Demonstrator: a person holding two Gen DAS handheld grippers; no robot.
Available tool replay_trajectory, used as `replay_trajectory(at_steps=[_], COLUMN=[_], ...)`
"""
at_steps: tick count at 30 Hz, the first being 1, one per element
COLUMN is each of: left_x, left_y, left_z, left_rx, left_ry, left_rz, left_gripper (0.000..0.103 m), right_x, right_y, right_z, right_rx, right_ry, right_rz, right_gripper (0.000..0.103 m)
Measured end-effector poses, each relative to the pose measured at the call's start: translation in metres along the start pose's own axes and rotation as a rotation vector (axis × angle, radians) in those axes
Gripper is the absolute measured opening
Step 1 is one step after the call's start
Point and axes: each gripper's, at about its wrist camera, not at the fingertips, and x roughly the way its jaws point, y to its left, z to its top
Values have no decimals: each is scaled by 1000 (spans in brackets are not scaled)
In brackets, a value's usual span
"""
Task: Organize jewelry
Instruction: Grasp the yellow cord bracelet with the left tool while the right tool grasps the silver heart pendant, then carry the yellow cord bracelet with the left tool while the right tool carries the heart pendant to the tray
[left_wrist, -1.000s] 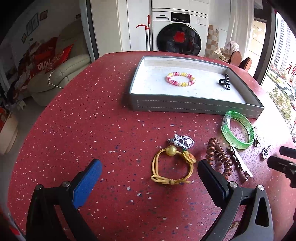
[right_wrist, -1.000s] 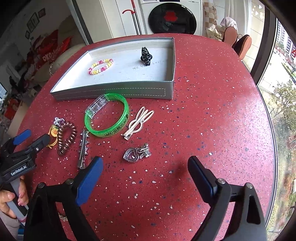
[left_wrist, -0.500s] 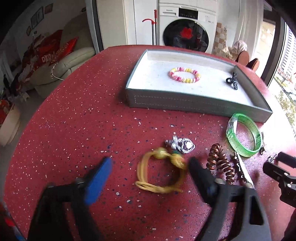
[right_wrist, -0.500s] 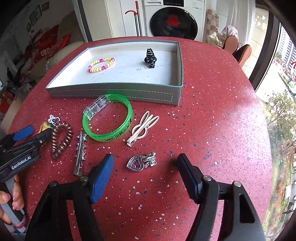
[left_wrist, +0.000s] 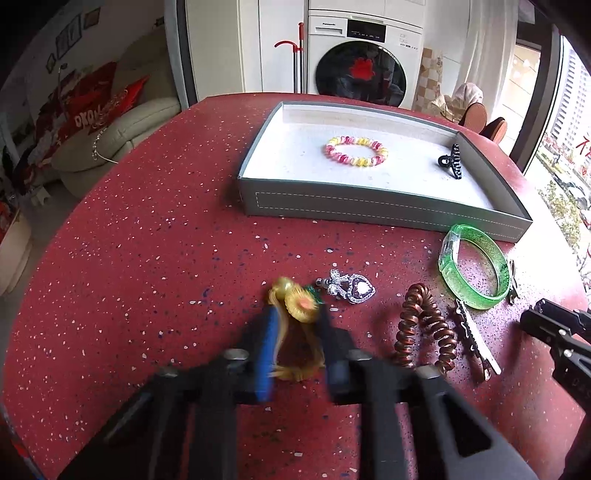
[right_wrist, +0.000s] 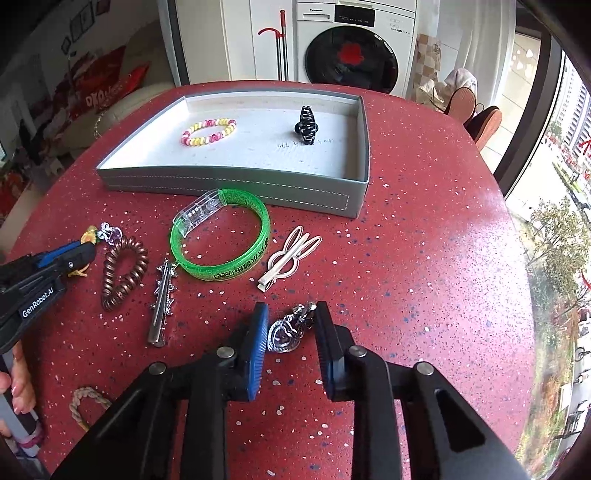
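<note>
My left gripper (left_wrist: 295, 321) has its jaws closing, and the yellow cord hair tie (left_wrist: 299, 304) with its flower bead is squeezed narrow between the pads on the red table. The picture there is blurred. My right gripper (right_wrist: 291, 310) also has its jaws closing, and its pads press on a silver heart brooch (right_wrist: 282, 334) that lies flat. The grey tray (left_wrist: 369, 206) stands beyond both, holding a pink-and-yellow bead bracelet (left_wrist: 356, 150) and a black claw clip (left_wrist: 450, 162). Each gripper shows at the edge of the other's view.
Loose on the table between the grippers and the tray lie a green bangle (right_wrist: 221, 236), a brown spiral hair tie (right_wrist: 123, 271), a silver bar clip (right_wrist: 160, 306), a cream rabbit clip (right_wrist: 290, 254) and a second heart brooch (left_wrist: 351, 288). A braided cord (right_wrist: 86, 400) lies near a hand.
Both grippers went from wide open to nearly closed. The left one's jaws closed in on the yellow hair tie and pinched its loop; the right one's closed in on the heart brooch.
</note>
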Motion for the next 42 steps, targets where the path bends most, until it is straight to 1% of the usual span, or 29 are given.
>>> replay_trajectory(at_steps=[1,8,19,25,36,42], left_x=[-1,-8,-26,-36,-50,-50], left_y=[2,3,8,9,13,10], left_z=[0,-2,4,10,25,39], left_rx=[-3,13,10,13,2,12], left_ry=[1,-24,-62,-86,-118,-129], left_rz=[-13,-59,-96,-109,-143,-142], left_gripper=[31,31,31,31,31,31], right_x=[-1,-6,-28,-40,-50,-48], right_y=[-1,-14,-27,-32,-36,-34], right_z=[0,-1,-1,4,26,50], right_rx=[9,76,111,117,148,127], right_ry=[-2,1,-45,-74,-106,-121], right_rz=[9,92,155,174,238,256], right_gripper=[14,14,14,14,14,14])
